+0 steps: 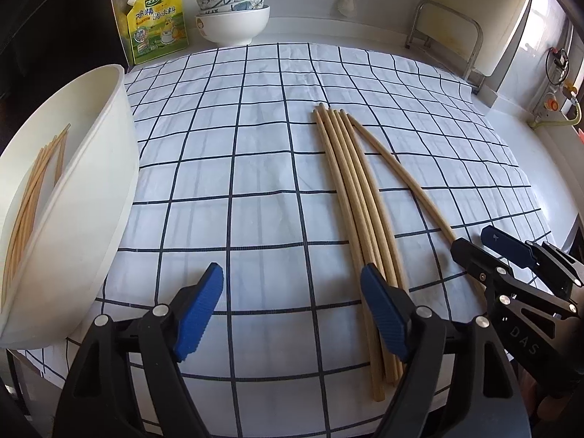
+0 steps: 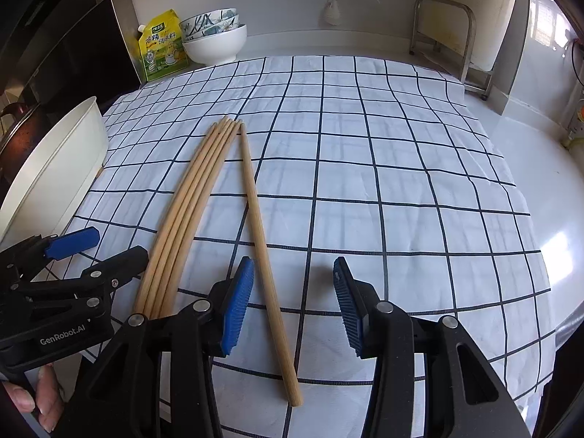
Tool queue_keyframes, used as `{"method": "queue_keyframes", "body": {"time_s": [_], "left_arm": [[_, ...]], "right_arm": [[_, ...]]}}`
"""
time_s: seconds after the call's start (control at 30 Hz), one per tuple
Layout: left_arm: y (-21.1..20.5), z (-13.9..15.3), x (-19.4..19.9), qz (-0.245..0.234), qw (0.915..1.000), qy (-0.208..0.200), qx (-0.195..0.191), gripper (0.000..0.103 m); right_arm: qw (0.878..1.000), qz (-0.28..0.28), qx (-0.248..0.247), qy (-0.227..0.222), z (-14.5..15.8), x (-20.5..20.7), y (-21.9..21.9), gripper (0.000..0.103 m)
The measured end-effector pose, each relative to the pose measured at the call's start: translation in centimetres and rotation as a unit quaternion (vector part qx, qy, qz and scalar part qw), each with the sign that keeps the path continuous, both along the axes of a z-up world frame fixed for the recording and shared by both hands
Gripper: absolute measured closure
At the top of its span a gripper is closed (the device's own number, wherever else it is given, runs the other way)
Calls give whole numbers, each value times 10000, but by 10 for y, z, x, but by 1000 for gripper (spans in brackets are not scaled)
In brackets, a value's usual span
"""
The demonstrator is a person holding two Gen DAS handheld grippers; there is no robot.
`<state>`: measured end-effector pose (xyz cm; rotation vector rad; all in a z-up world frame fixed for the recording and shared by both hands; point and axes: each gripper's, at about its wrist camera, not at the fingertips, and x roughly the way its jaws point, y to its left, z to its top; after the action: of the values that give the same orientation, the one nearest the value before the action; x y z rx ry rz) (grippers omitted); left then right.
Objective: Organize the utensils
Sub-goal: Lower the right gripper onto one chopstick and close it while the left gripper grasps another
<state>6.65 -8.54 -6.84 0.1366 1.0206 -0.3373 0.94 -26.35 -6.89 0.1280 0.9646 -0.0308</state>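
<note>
Several wooden chopsticks (image 1: 356,197) lie bunched on the checked cloth (image 1: 233,168); they also show in the right wrist view (image 2: 184,211). One single chopstick (image 2: 261,241) lies apart to their right, also seen in the left wrist view (image 1: 398,168). A white tub (image 1: 84,219) at the left holds several more chopsticks (image 1: 29,197). My left gripper (image 1: 292,314) is open and empty, low over the cloth, left of the bunch. My right gripper (image 2: 294,306) is open and empty, with the single chopstick lying between its fingers.
A yellow seasoning pouch (image 1: 157,22) and stacked bowls (image 1: 231,14) stand at the back left. A metal rack (image 1: 449,33) stands at the back right. White counter (image 2: 529,168) lies right of the cloth. A dark pot (image 2: 18,127) sits beyond the tub.
</note>
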Motion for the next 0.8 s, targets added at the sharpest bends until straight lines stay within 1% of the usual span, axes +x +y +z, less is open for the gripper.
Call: {"method": "queue_keyframes", "body": {"time_s": [0.17,0.33,0.6,0.7,0.8], "left_arm": [[-7,-1,1,-71,10000,65,-22,26],[-14,-6,2,-108,9998,3,180,27],[7,-5,6,182,9993,6,313,26],[11,-5,9,270,9993,43,255,26],[6,-5,14,258,9994,9,246,27]], "right_arm": [[10000,-3,11,-10,0,0,-1,59],[10000,-12,8,-23,1,0,-3,59],[10000,19,-20,7,0,5,-2,59],[10000,57,-40,-13,0,9,0,59],[9999,84,-150,-14,-1,14,3,59]]}}
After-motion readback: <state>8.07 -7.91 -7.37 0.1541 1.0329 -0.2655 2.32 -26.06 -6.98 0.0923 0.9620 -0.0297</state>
